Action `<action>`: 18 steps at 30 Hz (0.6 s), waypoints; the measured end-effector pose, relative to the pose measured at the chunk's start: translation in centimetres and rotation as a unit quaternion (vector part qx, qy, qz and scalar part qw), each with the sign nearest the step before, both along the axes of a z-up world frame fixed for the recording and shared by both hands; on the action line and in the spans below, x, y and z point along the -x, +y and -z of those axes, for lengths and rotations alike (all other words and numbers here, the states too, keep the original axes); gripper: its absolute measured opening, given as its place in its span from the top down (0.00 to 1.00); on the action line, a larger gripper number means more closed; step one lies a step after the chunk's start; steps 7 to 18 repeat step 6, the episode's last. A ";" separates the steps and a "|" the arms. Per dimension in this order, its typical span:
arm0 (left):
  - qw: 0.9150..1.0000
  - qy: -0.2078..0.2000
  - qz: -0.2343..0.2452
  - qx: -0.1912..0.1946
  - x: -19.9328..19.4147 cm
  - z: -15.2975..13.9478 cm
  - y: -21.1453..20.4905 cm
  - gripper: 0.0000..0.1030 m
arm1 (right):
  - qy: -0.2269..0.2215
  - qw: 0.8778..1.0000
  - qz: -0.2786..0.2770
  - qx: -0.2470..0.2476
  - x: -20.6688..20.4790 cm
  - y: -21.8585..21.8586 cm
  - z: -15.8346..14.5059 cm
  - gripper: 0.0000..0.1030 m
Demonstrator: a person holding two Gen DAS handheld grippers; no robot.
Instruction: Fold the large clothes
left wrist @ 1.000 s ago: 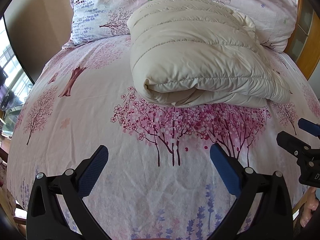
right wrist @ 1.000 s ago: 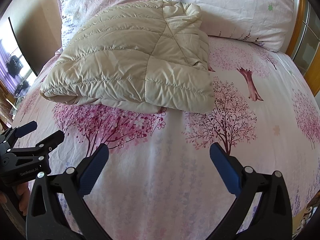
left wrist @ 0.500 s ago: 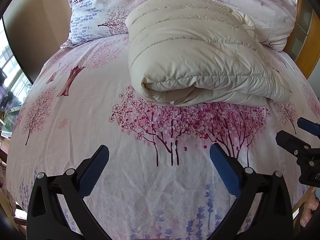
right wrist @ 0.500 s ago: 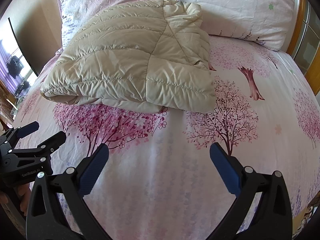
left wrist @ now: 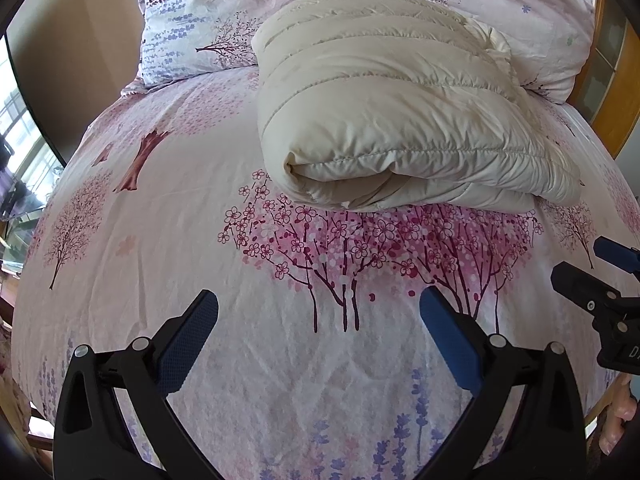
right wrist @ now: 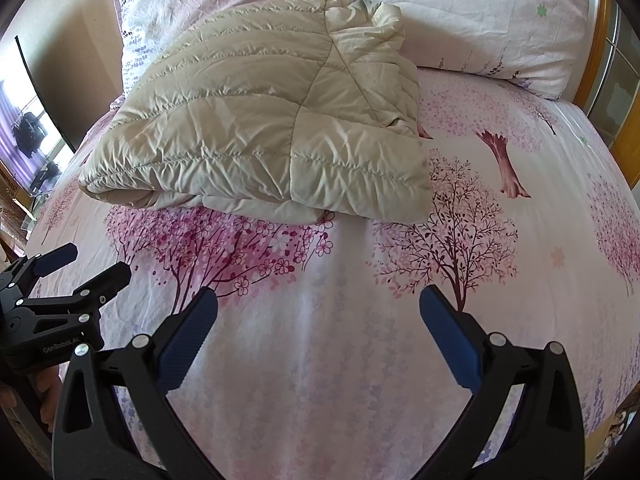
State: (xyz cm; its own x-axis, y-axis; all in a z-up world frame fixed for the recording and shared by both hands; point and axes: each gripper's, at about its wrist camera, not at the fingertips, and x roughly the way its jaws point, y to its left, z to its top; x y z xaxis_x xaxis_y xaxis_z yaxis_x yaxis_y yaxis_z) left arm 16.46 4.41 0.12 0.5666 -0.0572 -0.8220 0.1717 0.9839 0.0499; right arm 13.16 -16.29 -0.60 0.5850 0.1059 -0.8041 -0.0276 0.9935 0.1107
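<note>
**Folded jacket on the bed, both grippers empty**

My left gripper (left wrist: 319, 314) hovers low over the floral bedsheet (left wrist: 160, 240), fingers spread wide, holding nothing. Ahead, the cream quilted jacket (left wrist: 384, 112) lies folded into a thick bundle, its far end against the pillows (left wrist: 208, 12). My right gripper (right wrist: 319, 314) is likewise wide and empty. I judge the folding essentially finished.

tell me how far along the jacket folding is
Done: the cream quilted jacket lies folded into a compact bundle on the floral bedsheet, against the pillows. In hand: nothing; the left gripper and right gripper are both open, clear of it. Left: little, perhaps tidying.
</note>
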 end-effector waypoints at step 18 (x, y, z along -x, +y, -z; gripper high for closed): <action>1.000 0.003 -0.001 0.001 -0.1 0.1 0.0 0.01 | 0.000 1.000 0.001 0.000 0.0 0.0 0.0 0.02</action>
